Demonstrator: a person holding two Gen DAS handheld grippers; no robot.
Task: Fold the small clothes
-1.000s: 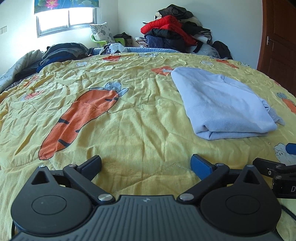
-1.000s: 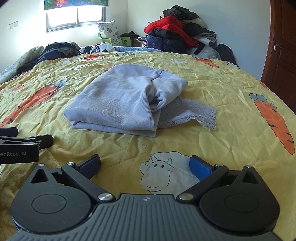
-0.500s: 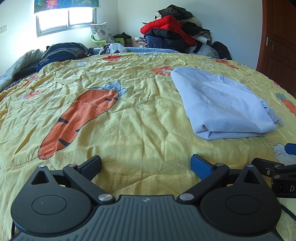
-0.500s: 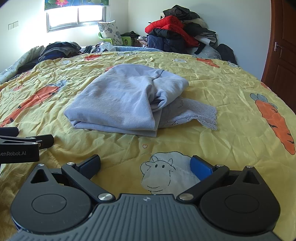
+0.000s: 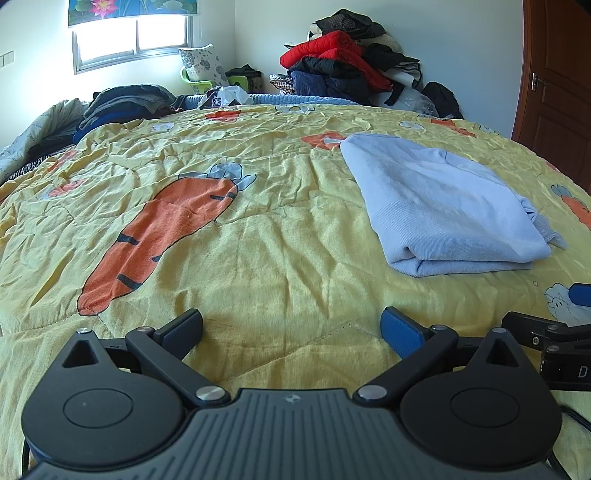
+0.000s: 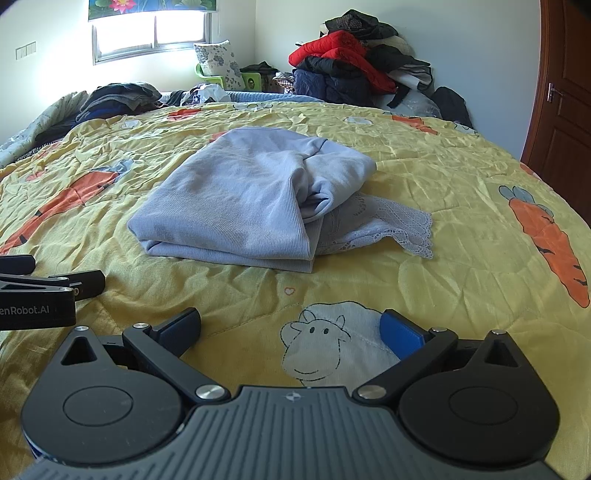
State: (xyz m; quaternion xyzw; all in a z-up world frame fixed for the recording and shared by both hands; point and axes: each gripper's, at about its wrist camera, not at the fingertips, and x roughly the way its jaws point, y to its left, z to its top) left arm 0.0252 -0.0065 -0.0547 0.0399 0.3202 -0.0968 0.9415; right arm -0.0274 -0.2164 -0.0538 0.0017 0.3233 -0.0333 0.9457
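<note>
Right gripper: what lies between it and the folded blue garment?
Only bare yellow quilt separates the right gripper from the folded blue garment, per the right wrist view.

Quilt [image 6: 424,291]: spread over the bed, bearing everything below.
Folded garment [image 6: 236,206]: on the quilt, mid-distance, ahead of the right gripper [image 6: 291,332] and to the far right of the left gripper [image 5: 291,328]; a lace-edged piece [image 6: 391,229] sticks out from under its right side.
Grippers: both low over the near quilt edge, side by side, left of the pair to the left, apart from the garment.
Heap of clothes [image 6: 354,70]: far right, against the wall.
Pile of dark clothes [image 6: 114,99]: far left.
Pillow [image 6: 218,62]: far, below the window [image 6: 151,33].
Door [image 6: 565,110]: right edge.
</note>
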